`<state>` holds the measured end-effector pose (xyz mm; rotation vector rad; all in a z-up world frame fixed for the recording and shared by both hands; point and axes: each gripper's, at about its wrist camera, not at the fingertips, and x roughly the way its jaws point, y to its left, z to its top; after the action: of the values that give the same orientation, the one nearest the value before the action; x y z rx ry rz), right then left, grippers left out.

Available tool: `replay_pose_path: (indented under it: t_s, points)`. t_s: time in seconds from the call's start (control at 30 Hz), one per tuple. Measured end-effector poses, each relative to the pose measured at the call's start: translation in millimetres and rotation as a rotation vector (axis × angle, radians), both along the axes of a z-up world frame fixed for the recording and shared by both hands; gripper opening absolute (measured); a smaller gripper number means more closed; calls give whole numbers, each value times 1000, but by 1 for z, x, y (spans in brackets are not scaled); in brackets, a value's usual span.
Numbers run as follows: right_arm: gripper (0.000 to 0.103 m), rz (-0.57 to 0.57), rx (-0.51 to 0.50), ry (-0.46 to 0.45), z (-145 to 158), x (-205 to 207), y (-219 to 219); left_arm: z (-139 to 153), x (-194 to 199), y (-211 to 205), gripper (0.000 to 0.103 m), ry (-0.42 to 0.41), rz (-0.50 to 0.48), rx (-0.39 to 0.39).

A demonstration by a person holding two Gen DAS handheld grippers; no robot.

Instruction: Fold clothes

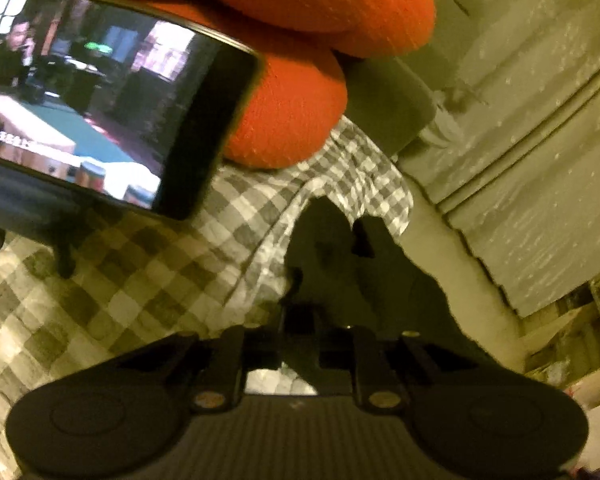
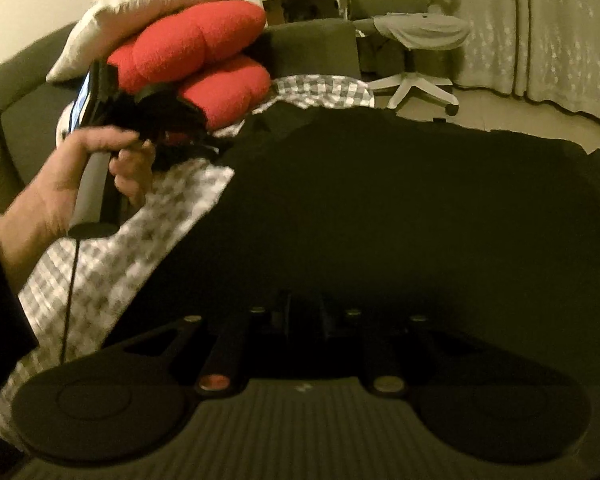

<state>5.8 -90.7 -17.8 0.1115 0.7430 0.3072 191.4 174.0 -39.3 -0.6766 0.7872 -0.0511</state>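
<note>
- Ahead of the right claw (image 2: 304,305), the black garment (image 2: 380,200) spreads broad and mostly flat, filling the ground in front of it. It seems to be laid out this way so an edge can be taken and turned over.
- The right claw's fingers are black against black cloth, so I cannot tell whether it stands wide, narrow or holding a fold.
- To the left of the right claw and further forward, the left hand (image 2: 96,160) carries the left claw at the garment's far left edge, a sensible place to lift a side or sleeve.
- In front of the left claw (image 1: 328,264), dark fabric rises right up to the fingertips. It may be pinched there, but blur and darkness leave me unable to say.
- Under the garment and left of both claws lies a checked cloth (image 1: 140,280), apparently a cover that gives a working surface.
- Up and left of the left claw, a phone (image 1: 80,96) on a small stand plays a video. Its legs rest on the checked cloth, near any leftward fold.
- Beyond the phone, red cushions (image 1: 300,100) and a white pillow (image 2: 140,8) crowd the far side and limit room to spread out.
- Far ahead and to the right of the right claw, an office chair (image 2: 416,80) and curtains (image 2: 540,40) stand well apart and are no obstacle.
</note>
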Motion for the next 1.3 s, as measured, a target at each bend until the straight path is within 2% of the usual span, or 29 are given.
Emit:
replay_pose_path:
  t_s: [0.03, 0.07, 0.1, 0.13, 0.17, 0.23, 0.37, 0.4, 0.43, 0.47, 0.67, 0.73, 0.77, 0.8, 0.93, 1.03, 1.07, 1.1, 1.2, 1.3]
  points:
    - [21, 5, 4, -6, 1, 0, 4, 1, -1, 3, 13, -4, 9, -11]
    - [24, 10, 8, -13, 3, 0, 8, 1, 0, 4, 18, -5, 5, -17]
    - [29, 15, 11, -19, 4, 1, 12, 0, 1, 5, 27, -5, -2, -23]
    - [32, 22, 15, -24, 6, 1, 16, -2, 2, 4, 29, 3, -11, -21]
    - [36, 40, 19, -24, 6, 0, 23, -4, 3, 2, 29, 13, -18, -12]
    - [37, 85, 29, -23, 5, -1, 39, -8, 3, 0, 29, 10, -28, -12]
    - [37, 125, 135, 41, -1, 1, 55, -15, 3, 0, 29, -11, -30, -30]
    - [37, 128, 136, 44, -2, 1, 61, -15, 4, -3, 27, -13, -37, -11]
    - [37, 134, 126, 41, -4, 0, 67, -14, 3, -5, 21, -20, -44, 15]
    - [37, 144, 123, 41, -4, 0, 72, -13, 1, -7, 5, -29, -50, 43]
    - [37, 153, 105, 40, -10, 4, 95, -2, -6, -11, 4, -93, -86, 125]
    - [32, 143, 88, 42, -18, 6, 98, 1, -8, -11, 3, -105, -90, 126]
    - [14, 139, 82, 44, -22, 7, 99, 2, -9, -11, 3, -111, -93, 127]
    - [5, 140, 98, 47, -21, 8, 95, 3, -10, -11, 3, -117, -95, 128]
    - [1, 141, 159, 62, -19, 12, 80, 10, -14, -9, 3, -134, -97, 105]
    - [6, 142, 205, 73, -17, 15, 69, 14, -16, -14, 3, -150, -116, 105]
    - [13, 143, 220, 76, -16, 16, 65, 16, -17, -15, 3, -156, -123, 105]
    - [15, 143, 236, 80, -15, 17, 61, 17, -17, -17, 3, -161, -130, 105]
    - [16, 141, 279, 89, -13, 21, 49, 18, -17, -19, 3, -167, -139, 106]
    - [16, 81, 273, 75, 1, 38, 27, 17, -15, -20, 3, -168, -145, 104]
